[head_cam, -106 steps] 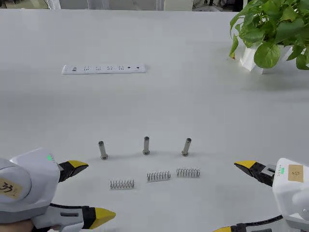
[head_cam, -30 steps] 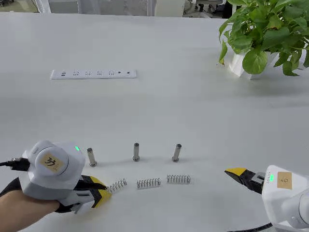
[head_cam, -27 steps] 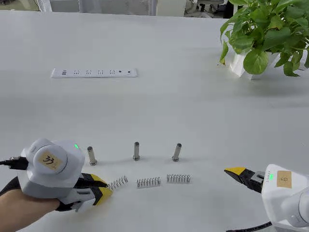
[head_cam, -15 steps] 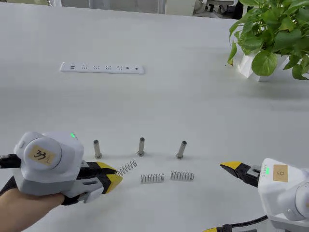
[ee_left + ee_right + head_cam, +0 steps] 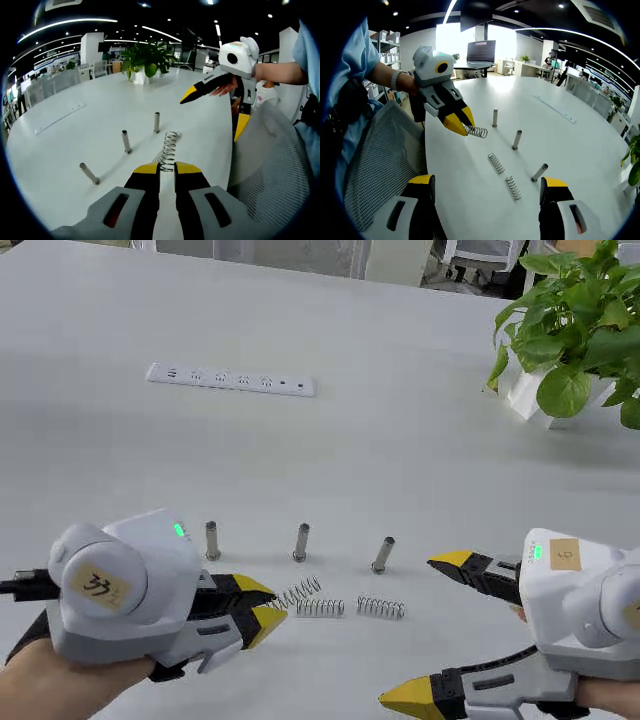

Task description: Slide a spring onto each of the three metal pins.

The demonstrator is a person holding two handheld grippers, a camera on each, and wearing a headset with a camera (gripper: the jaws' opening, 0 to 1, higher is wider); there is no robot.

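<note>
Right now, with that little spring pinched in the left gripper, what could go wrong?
1. The left gripper grips the spring by one end only, so it might flex or pop loose.
2. The three pins are thin and look free-standing; a misaimed push could topple one.
3. Just below the pins lie the two other springs, which a low pass could knock away.

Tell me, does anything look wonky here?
Only one spring sticks out slanted from the left gripper, pinched in its jaws; the other two springs lie flat on the table. Nothing looks broken.
</note>
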